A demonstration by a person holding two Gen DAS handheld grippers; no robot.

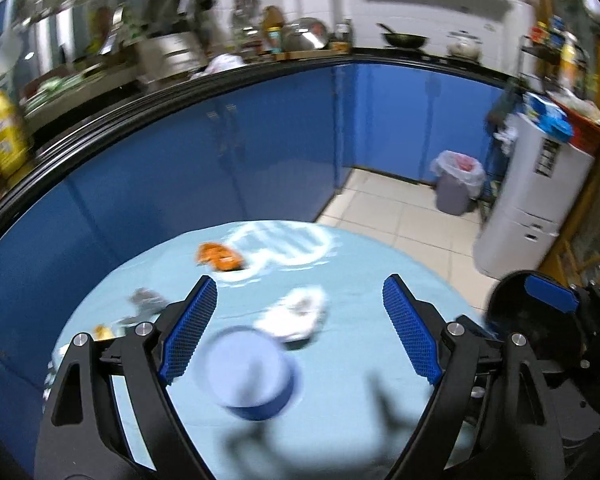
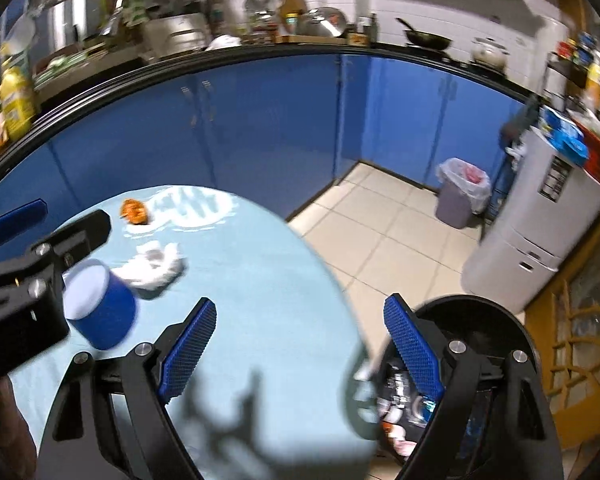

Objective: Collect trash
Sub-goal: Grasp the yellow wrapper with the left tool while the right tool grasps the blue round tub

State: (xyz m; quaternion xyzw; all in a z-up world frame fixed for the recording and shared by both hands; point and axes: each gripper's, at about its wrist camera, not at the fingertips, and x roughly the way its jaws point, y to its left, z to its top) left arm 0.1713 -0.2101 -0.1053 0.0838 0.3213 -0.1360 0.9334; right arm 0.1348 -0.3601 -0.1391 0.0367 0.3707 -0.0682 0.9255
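Note:
A round table with a light blue cloth (image 1: 340,380) holds trash. A blue paper cup (image 1: 248,376) lies on its side below my left gripper (image 1: 300,320), which is open and empty above it. A crumpled white tissue (image 1: 296,314) lies just beyond the cup. An orange wrapper (image 1: 220,257) lies farther back, and grey scraps (image 1: 146,300) at the left. My right gripper (image 2: 300,344) is open and empty over the table's right edge, beside a black bin (image 2: 476,360) holding trash. The cup (image 2: 100,312), tissue (image 2: 152,266) and wrapper (image 2: 134,211) show in the right wrist view.
Blue kitchen cabinets (image 1: 220,152) under a cluttered black counter curve behind the table. A grey bin with a white liner (image 1: 456,184) stands on the tiled floor by a white appliance (image 1: 528,208). The left gripper (image 2: 28,264) shows at the left of the right wrist view.

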